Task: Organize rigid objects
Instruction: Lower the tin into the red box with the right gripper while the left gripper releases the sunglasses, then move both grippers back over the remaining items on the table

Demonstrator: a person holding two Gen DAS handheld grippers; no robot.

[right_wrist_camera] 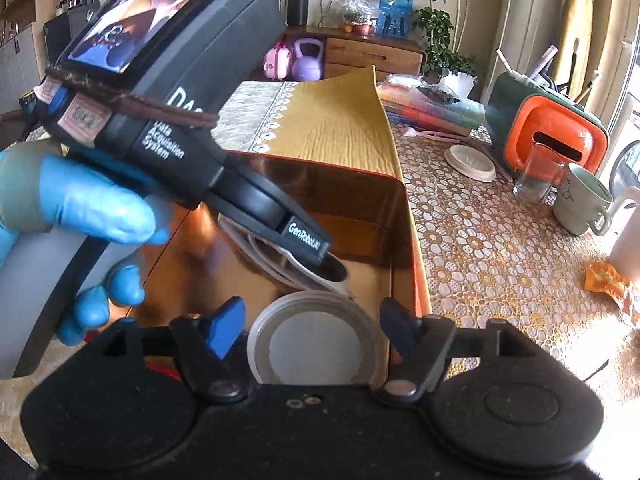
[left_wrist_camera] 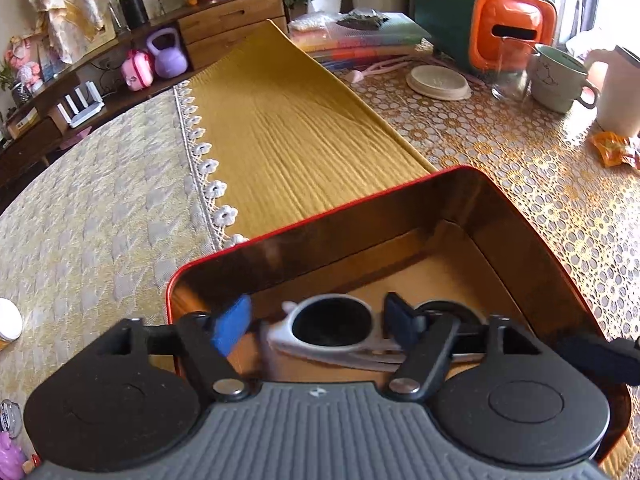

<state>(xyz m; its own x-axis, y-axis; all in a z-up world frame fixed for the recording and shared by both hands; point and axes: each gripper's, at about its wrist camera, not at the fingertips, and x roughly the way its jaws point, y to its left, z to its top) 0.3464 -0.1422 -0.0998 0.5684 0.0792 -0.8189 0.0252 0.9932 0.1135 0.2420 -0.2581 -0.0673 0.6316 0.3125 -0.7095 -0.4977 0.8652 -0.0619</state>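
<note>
A red tin box (left_wrist_camera: 320, 216) with a shiny gold inside stands on the table. White sunglasses with dark lenses (left_wrist_camera: 332, 326) lie in it, right under my left gripper (left_wrist_camera: 316, 322), whose jaws are open and apart from them. In the right wrist view the same box (right_wrist_camera: 396, 196) holds the sunglasses (right_wrist_camera: 338, 274) and a round grey lid or disc (right_wrist_camera: 312, 340). My right gripper (right_wrist_camera: 312, 328) is open, its blue pads on either side of the disc, not touching it. The left gripper (right_wrist_camera: 308, 248) reaches into the box from the left.
A mustard cloth with lace trim (left_wrist_camera: 288, 120) lies behind the box. To the right on the patterned tablecloth are a white lid (left_wrist_camera: 438, 82), a glass (left_wrist_camera: 510, 76), a mug (left_wrist_camera: 560, 80), a white jug (left_wrist_camera: 618, 92), an orange wrapper (left_wrist_camera: 612, 148) and an orange-green case (left_wrist_camera: 508, 28).
</note>
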